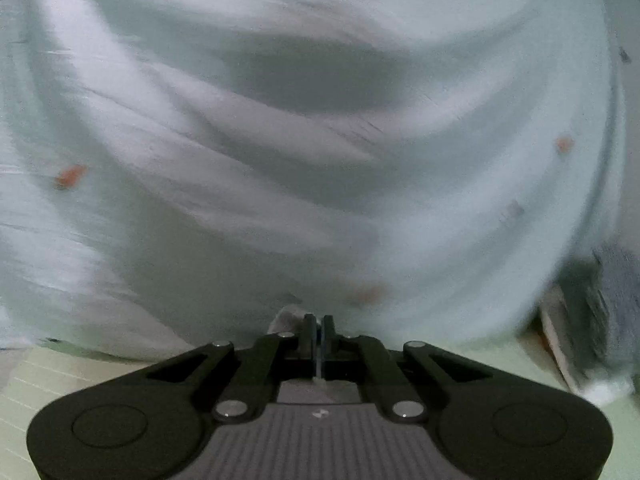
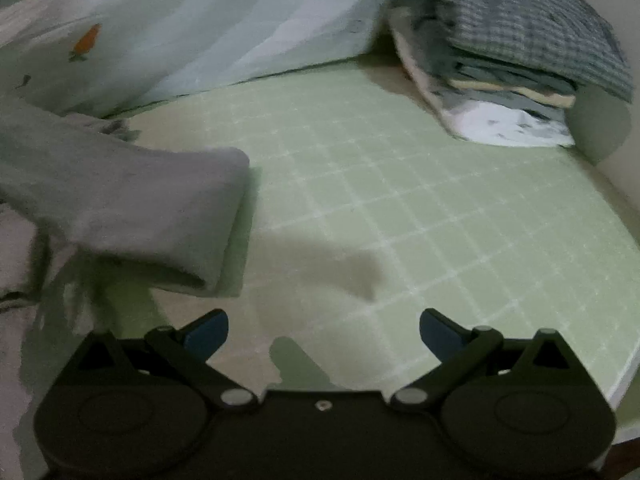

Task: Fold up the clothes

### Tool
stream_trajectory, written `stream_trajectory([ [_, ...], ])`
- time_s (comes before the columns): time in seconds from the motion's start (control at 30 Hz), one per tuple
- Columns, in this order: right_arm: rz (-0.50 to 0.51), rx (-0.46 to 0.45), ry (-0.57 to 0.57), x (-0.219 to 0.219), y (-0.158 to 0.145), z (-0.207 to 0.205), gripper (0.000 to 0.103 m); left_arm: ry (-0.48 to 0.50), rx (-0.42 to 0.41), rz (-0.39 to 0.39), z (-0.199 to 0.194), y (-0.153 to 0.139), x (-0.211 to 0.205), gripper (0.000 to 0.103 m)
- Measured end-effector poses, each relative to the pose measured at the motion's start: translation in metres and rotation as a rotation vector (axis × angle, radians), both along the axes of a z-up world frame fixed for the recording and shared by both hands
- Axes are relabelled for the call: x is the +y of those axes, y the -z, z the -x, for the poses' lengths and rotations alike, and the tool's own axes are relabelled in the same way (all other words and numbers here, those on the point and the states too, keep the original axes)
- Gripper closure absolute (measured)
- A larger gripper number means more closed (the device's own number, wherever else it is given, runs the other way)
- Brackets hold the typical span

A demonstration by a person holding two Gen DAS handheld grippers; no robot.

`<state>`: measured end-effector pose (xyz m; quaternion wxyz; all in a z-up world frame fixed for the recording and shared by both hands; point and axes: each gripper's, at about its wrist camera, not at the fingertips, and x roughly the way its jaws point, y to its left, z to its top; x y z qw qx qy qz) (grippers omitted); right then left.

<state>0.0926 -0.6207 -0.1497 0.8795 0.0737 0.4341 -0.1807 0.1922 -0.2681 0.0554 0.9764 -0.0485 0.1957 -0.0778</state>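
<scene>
A pale mint garment with small orange carrot prints [image 1: 320, 140] fills the left wrist view, hanging in blurred folds. My left gripper [image 1: 319, 322] is shut on its edge. The same garment [image 2: 224, 36] hangs at the back left of the right wrist view, over the green grid mat [image 2: 400, 200]. My right gripper [image 2: 324, 330] is open and empty, low above the mat. A grey sleeve [image 2: 132, 208] lies on the mat, left of the right gripper.
A stack of folded clothes [image 2: 516, 56] with a grey checked piece on top sits at the mat's far right; it also shows in the left wrist view [image 1: 600, 312]. The mat's right edge [image 2: 628, 368] is close.
</scene>
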Motion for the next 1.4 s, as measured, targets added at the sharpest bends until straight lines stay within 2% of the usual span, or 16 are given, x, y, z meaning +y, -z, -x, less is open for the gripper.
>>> stream_trajectory([
  [0.07,0.011,-0.008,-0.028,0.018,-0.002,-0.009,0.0,-0.092,-0.008,0.013,0.002,0.0,0.042,0.102],
  [0.17,0.024,-0.015,-0.065,0.042,-0.004,-0.023,0.0,-0.238,0.037,0.011,0.002,0.02,0.105,0.102],
  [0.27,0.04,-0.016,-0.097,0.062,-0.004,-0.044,0.0,-0.38,0.132,0.004,0.0,0.06,0.162,0.102],
  [0.33,0.058,-0.014,-0.118,0.075,-0.003,-0.059,0.0,-0.461,0.223,0.016,-0.002,0.095,0.196,0.102],
  [0.47,0.062,0.018,-0.146,0.092,0.0,-0.094,0.0,-0.552,0.382,0.088,-0.004,0.153,0.235,0.101],
  [0.57,0.039,0.03,-0.149,0.104,-0.001,-0.112,0.0,-0.609,0.424,0.132,-0.003,0.175,0.251,0.099],
  [0.63,0.04,0.028,-0.158,0.112,-0.002,-0.117,0.0,-0.626,0.437,0.163,-0.002,0.183,0.257,0.087],
  [0.67,0.047,0.033,-0.169,0.116,-0.001,-0.119,0.0,-0.628,0.447,0.176,-0.002,0.186,0.258,0.077],
  [0.8,0.083,0.109,-0.215,0.129,0.013,-0.127,0.0,-0.614,0.478,0.203,-0.001,0.198,0.254,0.063],
  [0.83,0.104,0.125,-0.221,0.132,0.017,-0.127,0.0,-0.614,0.479,0.204,0.0,0.2,0.253,0.061],
  [0.9,0.179,0.153,-0.238,0.139,0.021,-0.124,0.0,-0.612,0.481,0.206,0.002,0.203,0.253,0.048],
  [1.0,0.25,0.155,-0.275,0.145,0.019,-0.12,0.0,-0.605,0.489,0.221,0.002,0.21,0.252,0.042],
  [1.23,0.275,0.134,-0.284,0.147,0.008,-0.117,0.0,-0.561,0.524,0.22,-0.005,0.218,0.239,0.041],
  [1.33,0.272,0.132,-0.28,0.147,0.008,-0.117,0.0,-0.544,0.528,0.214,-0.007,0.218,0.235,0.043],
  [1.37,0.271,0.13,-0.279,0.147,0.008,-0.118,0.0,-0.532,0.527,0.214,-0.007,0.218,0.234,0.054],
  [1.4,0.271,0.127,-0.278,0.147,0.008,-0.118,0.0,-0.517,0.525,0.22,-0.007,0.217,0.232,0.079],
])
